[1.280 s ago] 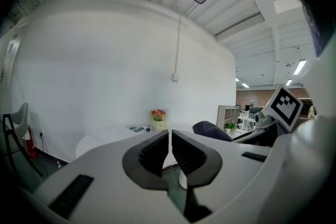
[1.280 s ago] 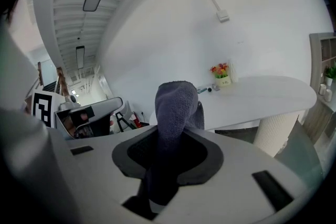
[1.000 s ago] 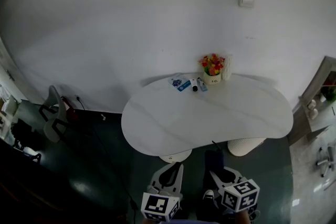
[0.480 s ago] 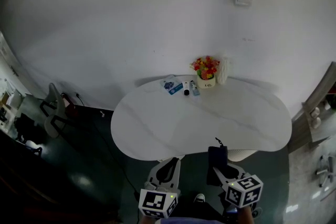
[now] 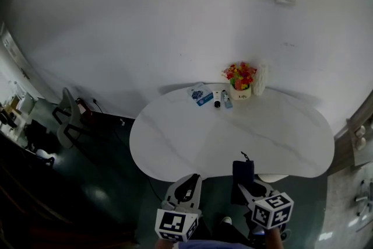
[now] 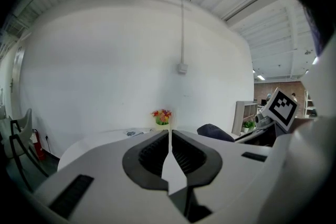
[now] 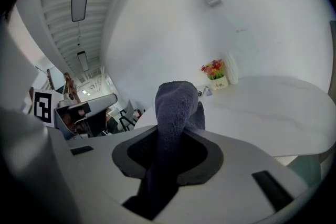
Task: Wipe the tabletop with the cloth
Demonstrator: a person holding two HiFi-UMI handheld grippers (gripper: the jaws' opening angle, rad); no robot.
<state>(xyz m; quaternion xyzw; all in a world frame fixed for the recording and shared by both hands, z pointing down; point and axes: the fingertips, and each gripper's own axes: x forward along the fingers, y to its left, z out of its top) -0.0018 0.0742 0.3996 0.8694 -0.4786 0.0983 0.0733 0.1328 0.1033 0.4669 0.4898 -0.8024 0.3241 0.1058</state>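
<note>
The white oval marble-pattern worktop [image 5: 192, 137] stands against a white wall. The left gripper [image 6: 169, 132] is held before the worktop's near edge, jaws clenched together with nothing between them. The right gripper [image 7: 172, 136] is beside it, jaws grasping a dark blue-grey terry cloth [image 7: 176, 99]. The cloth stands up out of the jaws at the near edge; contact with the worktop cannot be determined. A small white pot of red and orange flowers [image 5: 239, 80] stands at the far edge.

The flowerpot [image 5: 239, 83] sits far back on the tabletop [image 5: 192, 137], the cloth [image 5: 242, 172] at its near edge.
</note>
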